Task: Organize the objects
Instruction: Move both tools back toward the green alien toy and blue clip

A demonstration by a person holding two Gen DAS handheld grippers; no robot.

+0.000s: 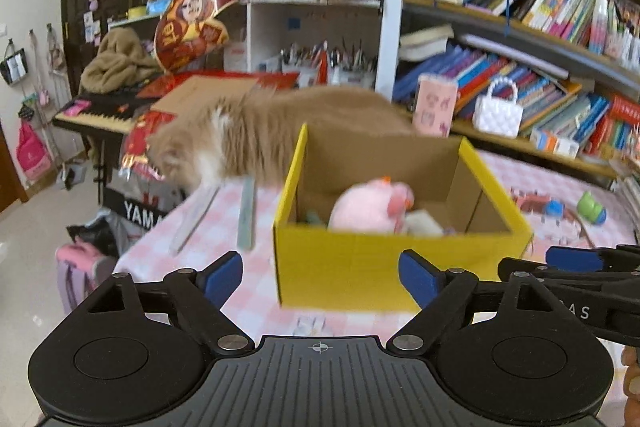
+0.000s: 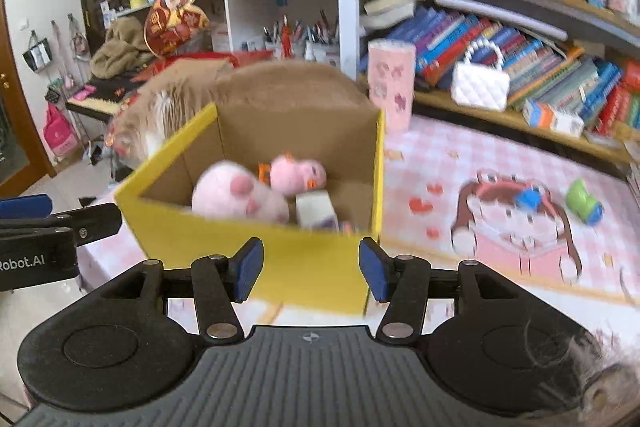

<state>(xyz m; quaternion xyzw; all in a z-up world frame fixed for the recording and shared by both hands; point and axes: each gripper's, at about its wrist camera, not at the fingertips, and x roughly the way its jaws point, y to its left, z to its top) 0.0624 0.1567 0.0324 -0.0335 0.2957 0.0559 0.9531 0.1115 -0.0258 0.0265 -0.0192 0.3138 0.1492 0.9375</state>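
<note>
We hold both grippers just short of the yellow box point(image 1: 352, 263), which sits on the pink checked tablecloth point(image 2: 460, 147) with its open top facing up. From the left gripper point(image 1: 320, 281) the box lies straight ahead and slightly right, its long side running across our view; from the right gripper point(image 2: 311, 275) one corner points toward us. The left gripper's jaws are spread wide with nothing between them; the right gripper's jaws stand partly apart, also empty, with the box's near wall just beyond the pads.

Inside the box lie a pink plush toy point(image 2: 240, 197) and a pale small carton point(image 2: 316, 211); the box's near wall cuts off their lower parts. A green and blue toy point(image 2: 584, 203) rests in the open, well to the right of the right gripper, with bare cloth around it.

A fluffy cat point(image 1: 248, 135) stands right behind the box, its head over the table's left edge. It and the box are blurred. The bookshelf point(image 1: 520, 27) closes the far right side.
</note>
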